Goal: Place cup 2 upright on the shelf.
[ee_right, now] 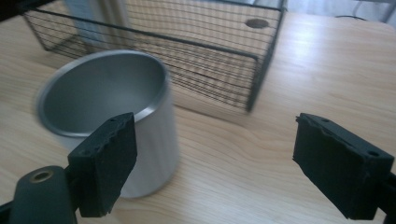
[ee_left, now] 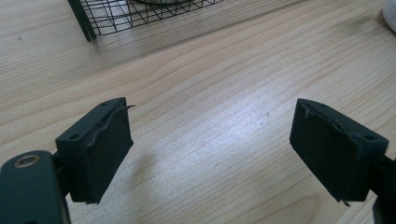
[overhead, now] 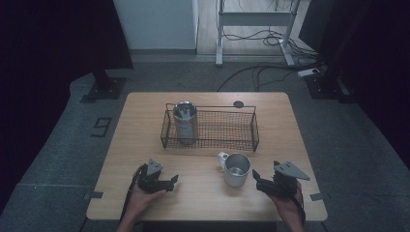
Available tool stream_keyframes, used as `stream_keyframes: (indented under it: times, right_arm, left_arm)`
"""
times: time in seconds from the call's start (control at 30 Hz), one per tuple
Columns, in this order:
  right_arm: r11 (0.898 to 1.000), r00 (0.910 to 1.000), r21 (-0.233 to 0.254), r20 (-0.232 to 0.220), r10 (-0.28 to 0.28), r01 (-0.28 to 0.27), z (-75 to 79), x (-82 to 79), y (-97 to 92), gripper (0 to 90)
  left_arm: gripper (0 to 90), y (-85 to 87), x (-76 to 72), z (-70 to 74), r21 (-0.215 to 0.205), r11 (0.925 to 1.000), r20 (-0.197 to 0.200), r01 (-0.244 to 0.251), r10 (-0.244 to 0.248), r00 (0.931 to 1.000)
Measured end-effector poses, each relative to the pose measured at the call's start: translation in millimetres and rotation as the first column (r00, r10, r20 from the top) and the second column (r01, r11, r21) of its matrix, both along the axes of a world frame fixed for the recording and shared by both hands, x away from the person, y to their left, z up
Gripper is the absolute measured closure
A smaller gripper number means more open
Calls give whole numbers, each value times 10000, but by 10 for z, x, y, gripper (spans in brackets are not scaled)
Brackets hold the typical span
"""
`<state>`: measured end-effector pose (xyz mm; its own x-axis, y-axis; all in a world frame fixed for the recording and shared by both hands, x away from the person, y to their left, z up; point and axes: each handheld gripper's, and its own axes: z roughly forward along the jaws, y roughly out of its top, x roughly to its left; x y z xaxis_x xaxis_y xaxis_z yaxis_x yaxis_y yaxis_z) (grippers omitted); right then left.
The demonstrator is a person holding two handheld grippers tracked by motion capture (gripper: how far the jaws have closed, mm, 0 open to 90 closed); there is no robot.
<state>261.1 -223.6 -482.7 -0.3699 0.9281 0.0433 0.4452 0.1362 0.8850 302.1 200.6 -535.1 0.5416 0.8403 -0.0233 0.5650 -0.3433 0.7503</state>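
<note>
My right jaws (ee_right: 215, 163) stand apart with nothing between them; the steel mug (ee_right: 109, 112) sits just beyond and to one side of the near pad, apart from it as far as I can judge. In the high view that mug (overhead: 235, 169) stands upright on the counter (overhead: 145, 125), just in front of the wire basket (overhead: 251, 140) and just beside my right gripper (overhead: 257, 180), its handle turned to the far left, away from me. I judge I am lined up to take it by the rim or wall and lift it into the basket, where a taller steel canister (overhead: 185, 121) already stands at the left end.

My left jaws (ee_left: 210, 154) also gape over bare wood, holding nothing; in the high view the left gripper (overhead: 170, 181) rests low on the counter, well apart from the mug, probably waiting clear of the work.

The mug's outline is smeared in the right gripper view, so I cannot tell whether the pad brushes it. The mug's handle is hidden there, the canister shows blurred behind the mesh, and the basket's near corner (ee_left: 86, 21) is cut off at the top of the left gripper view.
</note>
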Motion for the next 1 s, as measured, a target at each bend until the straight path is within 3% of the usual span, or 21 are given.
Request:
stream_keyframes:
  times: [0.23, 0.57, 0.9, 1.0]
  right_arm:
    - [9981, 9982, 157, -3, 595, -594, 82, -16, 166, 124]
    - [9926, 9920, 33, -353, 1213, -1212, 55, 10, 386, 67]
    - [9909, 9893, -261, -649, 1303, -1322, 26, 167, 605, 0]
    - [9917, 9917, -458, -532, 1173, -1197, 16, 206, 669, 0]
  left_arm:
    - [133, -8, 5, -27, -61, 10000, -199, 20, -21, 9998]
    - [138, 33, 4, -9, -362, 9993, -449, -4, -12, 9990]
    - [138, 35, -5, -13, -390, 9992, -565, 24, -46, 9984]
    - [145, 46, -22, 22, -538, 9985, -311, -34, 18, 9995]
